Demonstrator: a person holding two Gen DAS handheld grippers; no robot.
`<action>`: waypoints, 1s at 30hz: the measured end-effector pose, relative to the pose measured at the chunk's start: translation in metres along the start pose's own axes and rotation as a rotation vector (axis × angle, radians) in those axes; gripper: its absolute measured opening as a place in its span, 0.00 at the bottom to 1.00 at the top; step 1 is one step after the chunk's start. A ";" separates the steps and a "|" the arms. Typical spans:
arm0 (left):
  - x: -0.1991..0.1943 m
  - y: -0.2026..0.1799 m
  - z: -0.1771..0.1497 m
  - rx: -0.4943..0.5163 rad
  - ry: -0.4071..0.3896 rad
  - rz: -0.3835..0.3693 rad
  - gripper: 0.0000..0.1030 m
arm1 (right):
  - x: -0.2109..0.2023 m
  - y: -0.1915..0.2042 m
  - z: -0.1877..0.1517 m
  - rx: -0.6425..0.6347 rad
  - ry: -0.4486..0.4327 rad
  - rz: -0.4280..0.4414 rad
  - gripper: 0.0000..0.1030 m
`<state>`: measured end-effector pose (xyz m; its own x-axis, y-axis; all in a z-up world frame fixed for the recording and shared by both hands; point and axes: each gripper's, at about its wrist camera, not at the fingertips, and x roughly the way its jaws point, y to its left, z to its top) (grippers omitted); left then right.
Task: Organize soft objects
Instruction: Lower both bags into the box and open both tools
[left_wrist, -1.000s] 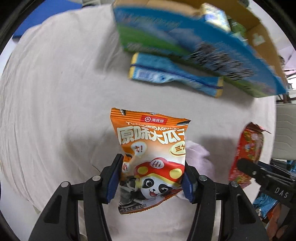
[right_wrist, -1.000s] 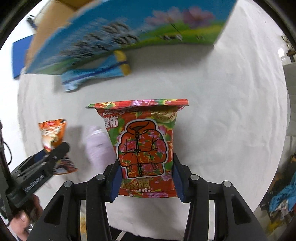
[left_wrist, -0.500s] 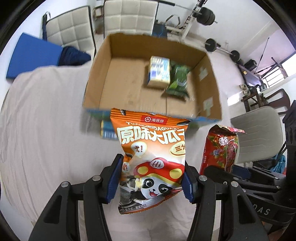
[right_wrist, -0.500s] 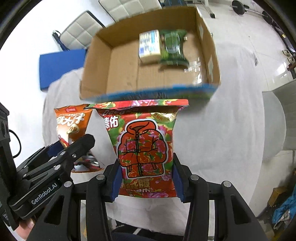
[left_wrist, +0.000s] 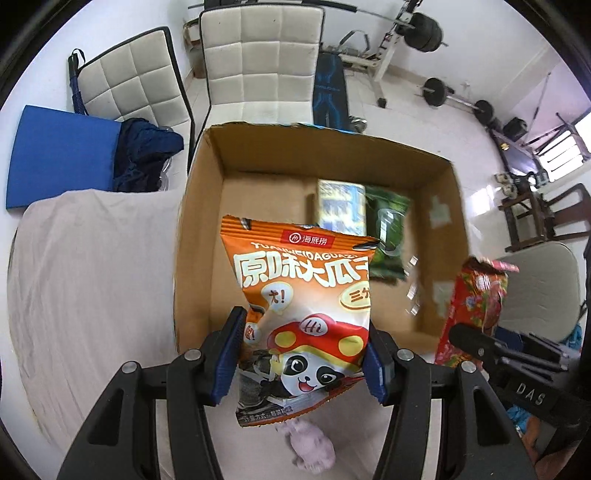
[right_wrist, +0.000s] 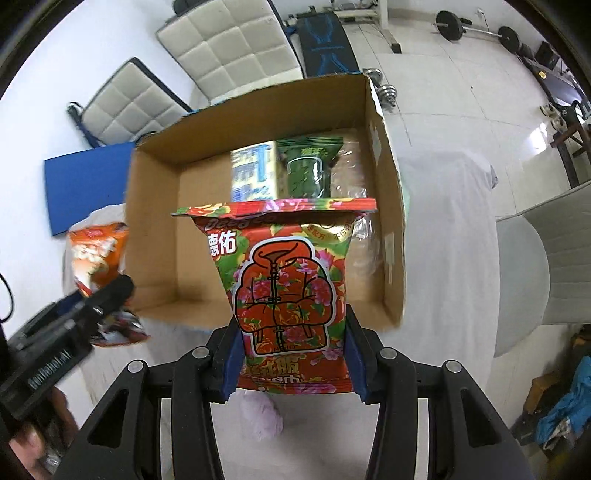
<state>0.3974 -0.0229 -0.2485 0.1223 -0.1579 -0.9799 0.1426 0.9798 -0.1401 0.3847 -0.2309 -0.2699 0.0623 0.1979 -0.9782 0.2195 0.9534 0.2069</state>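
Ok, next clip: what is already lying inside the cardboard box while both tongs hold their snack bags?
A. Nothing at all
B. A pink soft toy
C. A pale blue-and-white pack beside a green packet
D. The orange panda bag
C: the cardboard box holds a blue-and-white pack next to a green packet, while the orange panda bag and the red floral bag are clamped in the left tongs and right tongs.
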 end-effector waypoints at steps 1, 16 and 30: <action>0.007 0.002 0.009 -0.003 0.012 0.004 0.53 | 0.009 0.000 0.007 0.004 0.010 -0.011 0.48; 0.115 0.020 0.086 -0.028 0.140 0.024 0.53 | 0.106 -0.002 0.040 -0.029 0.127 -0.153 0.48; 0.145 0.030 0.098 -0.023 0.210 -0.007 0.54 | 0.145 0.010 0.035 -0.099 0.197 -0.232 0.53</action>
<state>0.5162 -0.0284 -0.3812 -0.0869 -0.1382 -0.9866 0.1197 0.9817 -0.1481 0.4299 -0.2001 -0.4094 -0.1704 0.0039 -0.9854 0.1096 0.9939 -0.0150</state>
